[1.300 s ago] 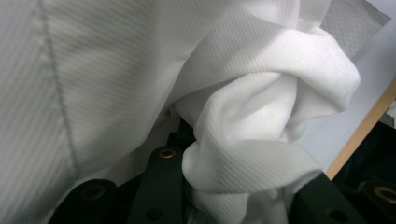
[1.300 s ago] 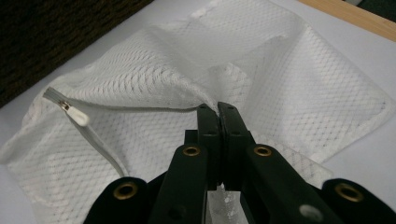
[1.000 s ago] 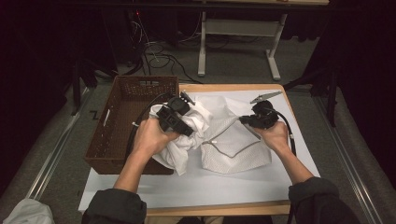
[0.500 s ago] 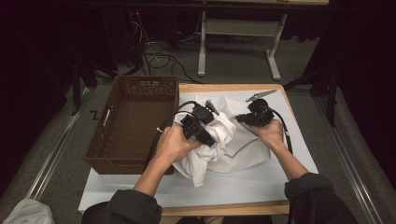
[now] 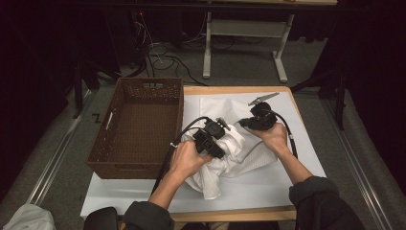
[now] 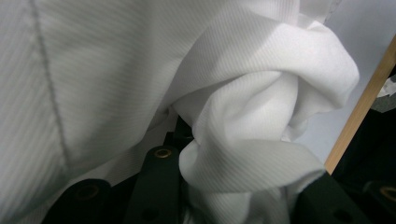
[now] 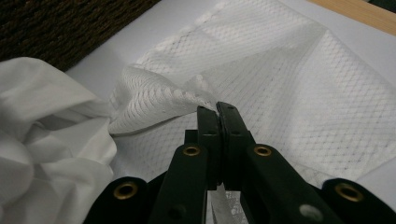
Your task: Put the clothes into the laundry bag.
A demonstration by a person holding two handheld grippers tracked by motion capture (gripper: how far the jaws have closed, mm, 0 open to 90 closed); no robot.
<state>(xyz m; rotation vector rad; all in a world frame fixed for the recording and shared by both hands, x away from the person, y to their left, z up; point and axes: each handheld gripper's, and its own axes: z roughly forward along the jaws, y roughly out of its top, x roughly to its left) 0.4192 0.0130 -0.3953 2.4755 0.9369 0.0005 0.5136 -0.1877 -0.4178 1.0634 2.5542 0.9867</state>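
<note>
A crumpled white garment [image 5: 221,160] lies mid-table, bunched up under my left hand. My left gripper [image 5: 210,138] is shut on a thick fold of it; in the left gripper view the white garment [image 6: 252,116] bulges between the black jaws of the left gripper [image 6: 233,191]. A white mesh bag [image 5: 261,157] lies flat under and to the right of the garment. My right gripper [image 5: 250,121] pinches the bag's raised edge. In the right gripper view, the right gripper [image 7: 217,111] is shut on the mesh bag [image 7: 289,79], with the garment [image 7: 46,121] heaped at left.
An empty brown wicker basket [image 5: 125,158] stands at the table's left, close to my left hand. A white sheet [image 5: 301,143] covers the wooden tabletop. Beyond the table's far edge, cables and a table frame [image 5: 242,33] lie on the floor.
My left gripper has carried the garment rightward and forward, bunching it against the mesh bag near the right gripper. The right gripper has stayed almost in place on the bag's edge.
</note>
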